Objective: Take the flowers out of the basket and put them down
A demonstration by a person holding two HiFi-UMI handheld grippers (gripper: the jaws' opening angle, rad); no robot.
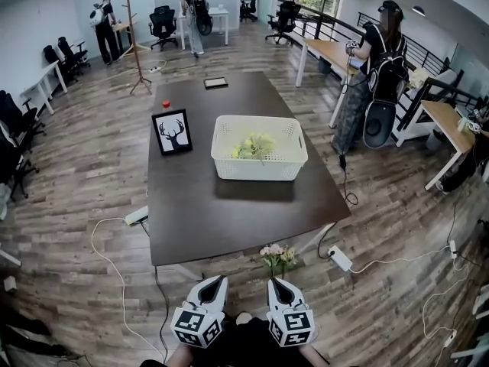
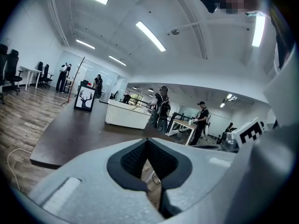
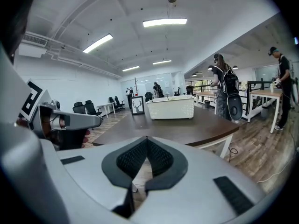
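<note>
Grippers: the left gripper (image 1: 216,283) and the right gripper (image 1: 275,283) sit side by side close to the person's body, short of the table's near edge and pointing toward it; this reads as an approach pose, with nothing in reach yet
Left jaws: in the left gripper view the left gripper (image 2: 147,146) is clenched pad to pad and empty, with only floor visible through the gap below the pads
Right jaws: in the right gripper view the right gripper (image 3: 146,143) is also closed tight with nothing in it
Small bunch: a small bunch (image 1: 279,257) of pale pink blooms shows just beyond the right gripper's tip, by the table's near edge; neither gripper holds it, and what it rests on cannot be told
Table: the dark table (image 1: 229,220) has a bare near half, which looks like the likely place to set things down
Basket: the white basket (image 1: 223,128) stands upright past the table's middle, slightly to the right, its top open so the contents can be lifted straight out
Flowers: the pale yellow-green flowers (image 1: 254,145) lie low inside the basket, under its rim, well apart from both grippers and straight ahead of them; the jaws would have to open before any grasp
Deer picture: the deer picture (image 1: 172,131) is propped left of the basket, not touching it
</note>
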